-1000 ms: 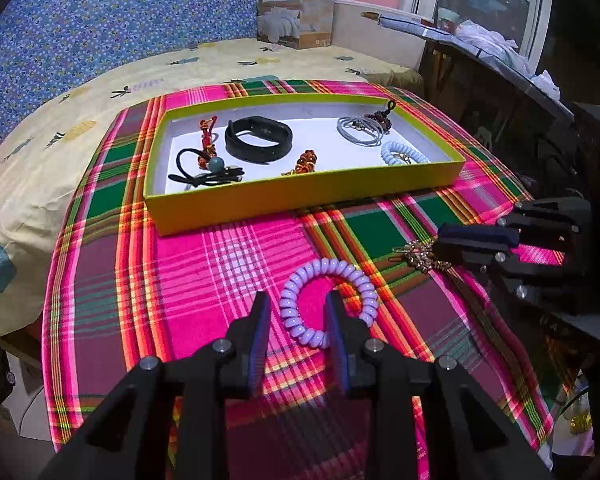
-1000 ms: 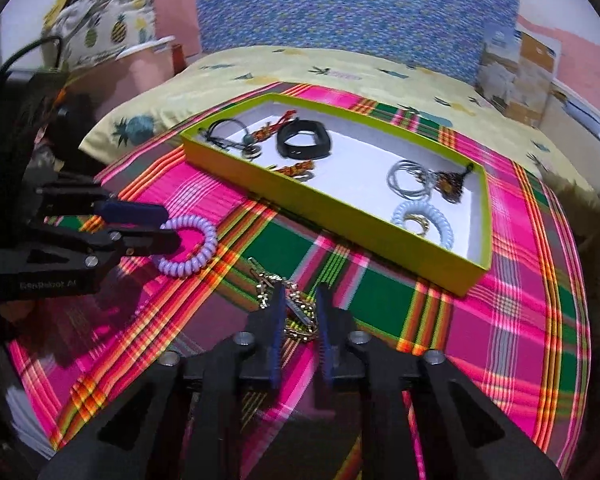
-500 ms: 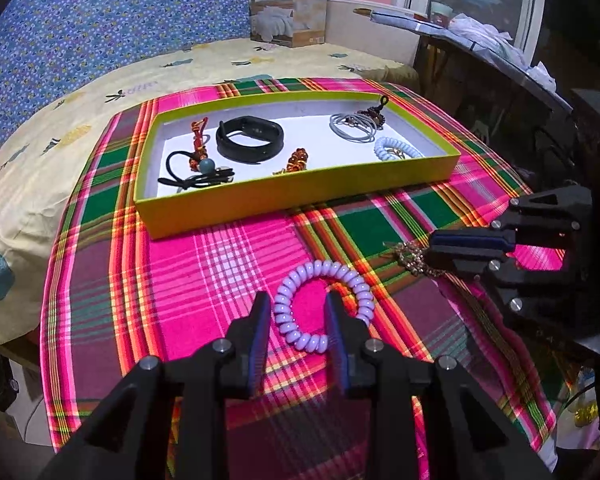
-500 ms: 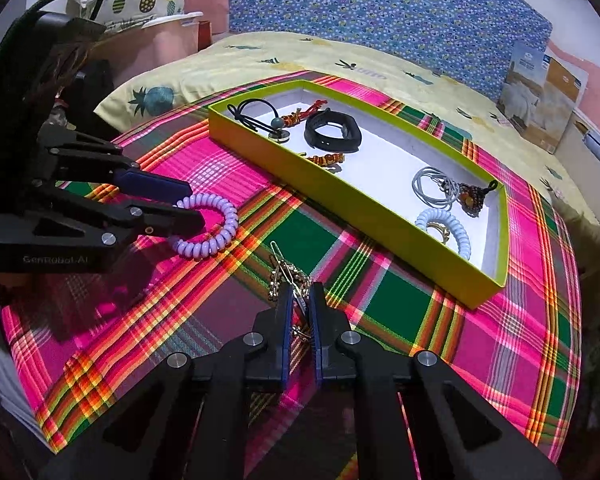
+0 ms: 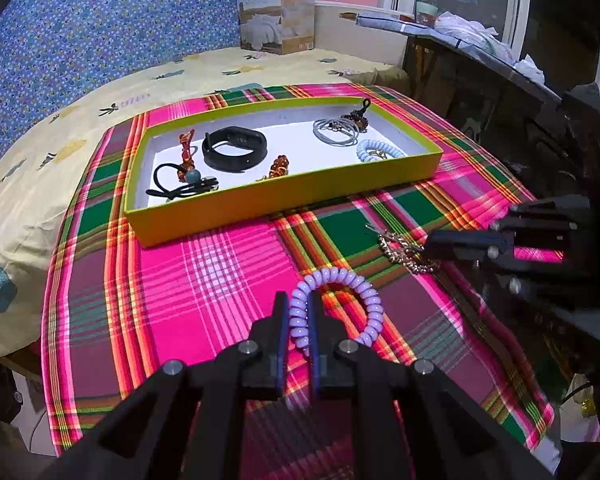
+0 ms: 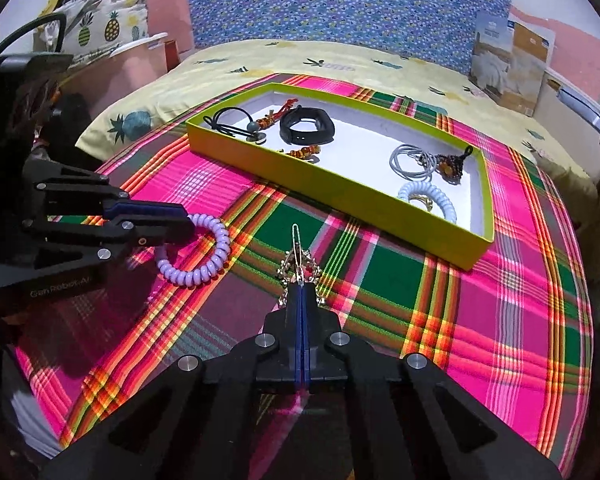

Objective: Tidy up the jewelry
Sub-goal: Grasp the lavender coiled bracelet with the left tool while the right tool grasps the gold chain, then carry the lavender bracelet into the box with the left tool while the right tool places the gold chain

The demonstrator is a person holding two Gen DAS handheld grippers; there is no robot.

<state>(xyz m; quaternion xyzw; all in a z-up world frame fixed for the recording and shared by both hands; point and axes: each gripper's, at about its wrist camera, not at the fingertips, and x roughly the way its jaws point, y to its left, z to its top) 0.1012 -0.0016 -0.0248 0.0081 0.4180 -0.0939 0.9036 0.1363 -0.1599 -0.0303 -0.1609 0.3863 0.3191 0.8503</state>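
The left tongs [image 5: 299, 312] are clamped on the near-left arc of a lilac plastic spiral coil bracelet [image 5: 340, 300], a ribbed, springy ring lying flat on the pink, green and orange plaid woven cloth [image 5: 204, 288] that covers the surface. In the right wrist view the same ring sits at the left, its open loop spreading right of the tong tips.

The right tongs [image 6: 301, 292] are pressed together on a gold-toned metal chain bracelet [image 6: 300, 266], a fine, glittery bunch of links. Its long axis runs away from the tongs toward the far side, with a slim clasp loop pointing at the tray.

Beyond both pieces lies a shallow rectangular yellow-green cardboard tray [image 5: 284, 196] with a white floor, its long side running left to right. Inside it, from left to right, lie a black elastic cord with a grey bead [image 5: 184, 184], an orange beaded braid [image 5: 186, 148], a matte black rubber wristband [image 5: 235, 154], a small amber bead cluster [image 5: 279, 166], looped grey cords [image 5: 336, 136] touching a dark beaded charm [image 5: 356, 118], and a pale blue coil band [image 5: 380, 151].
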